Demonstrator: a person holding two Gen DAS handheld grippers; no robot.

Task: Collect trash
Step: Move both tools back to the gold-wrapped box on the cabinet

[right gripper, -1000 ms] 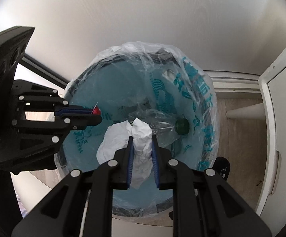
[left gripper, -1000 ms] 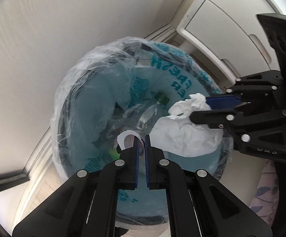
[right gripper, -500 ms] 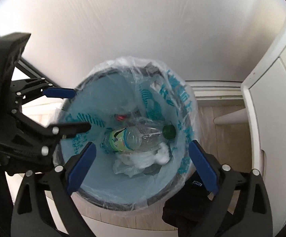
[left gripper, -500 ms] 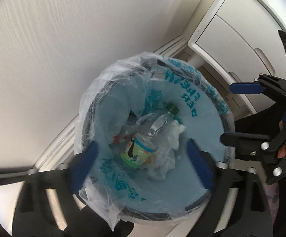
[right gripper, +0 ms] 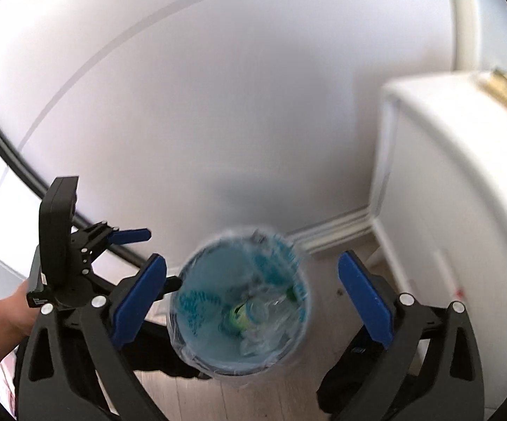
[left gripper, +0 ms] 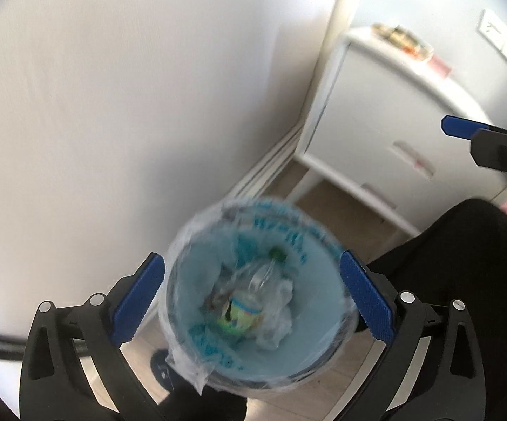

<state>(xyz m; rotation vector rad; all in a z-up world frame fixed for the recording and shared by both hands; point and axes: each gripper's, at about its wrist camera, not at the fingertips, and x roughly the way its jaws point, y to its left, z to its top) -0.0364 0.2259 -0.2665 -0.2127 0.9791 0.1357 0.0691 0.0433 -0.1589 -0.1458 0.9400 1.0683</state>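
A round trash bin (left gripper: 309, 280) (right gripper: 201, 280) with a blue printed liner stands on the floor below both grippers. Inside lie a clear plastic bottle (left gripper: 250, 298) (right gripper: 250, 312) with a green cap and a crumpled white tissue (left gripper: 281, 301) (right gripper: 253, 343). My left gripper (left gripper: 250, 258) hangs high over the bin, its jaws opening wide and holding nothing. My right gripper (right gripper: 251, 258) is likewise above the bin, jaws opening, nothing held. In the right wrist view the left gripper shows at the left, its upper fingertip (right gripper: 137, 234) blue. The picture is blurred.
A white cabinet (left gripper: 393, 133) (right gripper: 446, 193) on legs stands right of the bin, with small items on top. A white wall and baseboard (right gripper: 334, 231) run behind. A person's dark trouser leg (left gripper: 464, 263) and a hand (right gripper: 4, 312) are close by.
Both grippers went from shut to wide open. The white tissue and a small scrap dropped into the bin. Both grippers then rose, so the bin looks smaller.
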